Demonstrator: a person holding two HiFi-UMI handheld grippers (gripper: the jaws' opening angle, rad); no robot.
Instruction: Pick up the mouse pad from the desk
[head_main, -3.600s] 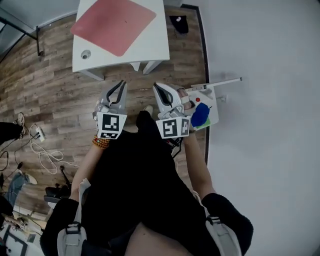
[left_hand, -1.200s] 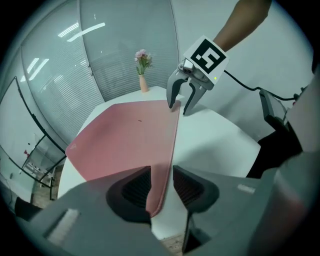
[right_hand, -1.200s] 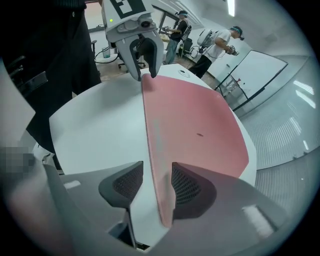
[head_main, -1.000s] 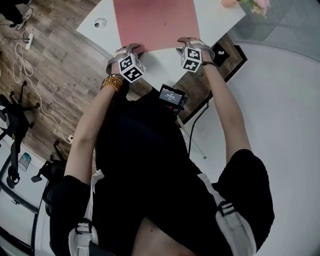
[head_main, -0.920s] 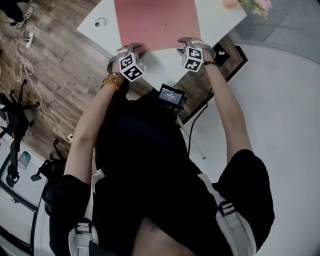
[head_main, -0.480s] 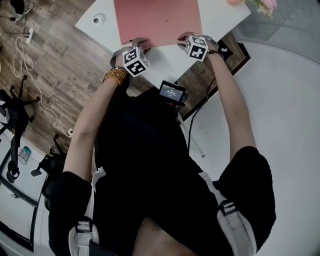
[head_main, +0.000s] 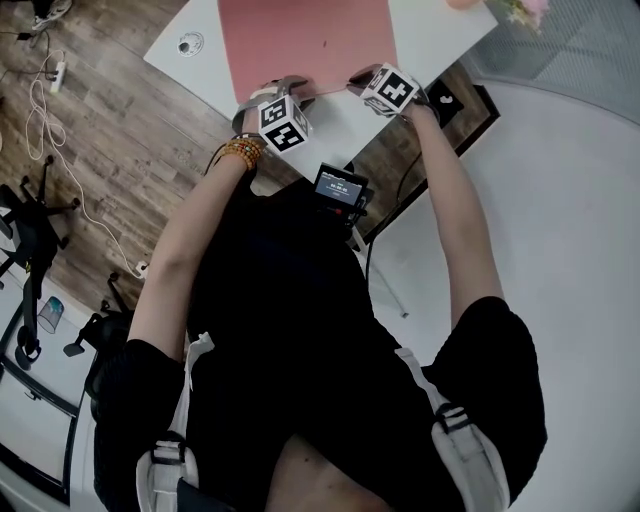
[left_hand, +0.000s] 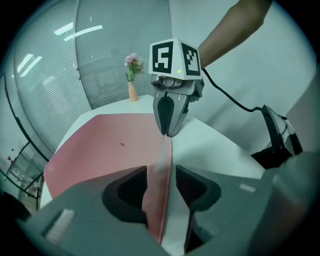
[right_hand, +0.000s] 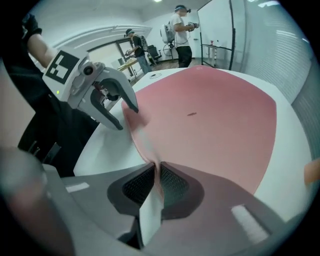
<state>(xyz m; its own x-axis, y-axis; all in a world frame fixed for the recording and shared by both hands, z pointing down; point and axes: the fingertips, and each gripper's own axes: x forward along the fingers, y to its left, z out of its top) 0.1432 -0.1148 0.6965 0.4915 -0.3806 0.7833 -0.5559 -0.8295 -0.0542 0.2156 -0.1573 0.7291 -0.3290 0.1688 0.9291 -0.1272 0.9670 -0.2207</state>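
While clamping the mouse pad (head_main: 305, 40) edge in left hand-held gripper (left_hand: 160, 195) and right hand-held gripper (right_hand: 156, 185), risks slippage if raised unevenly.

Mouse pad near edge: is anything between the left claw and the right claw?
Only the pink mouse pad, its pinched near edge running from the left claw to the right claw. Nothing else there, per the left gripper view.
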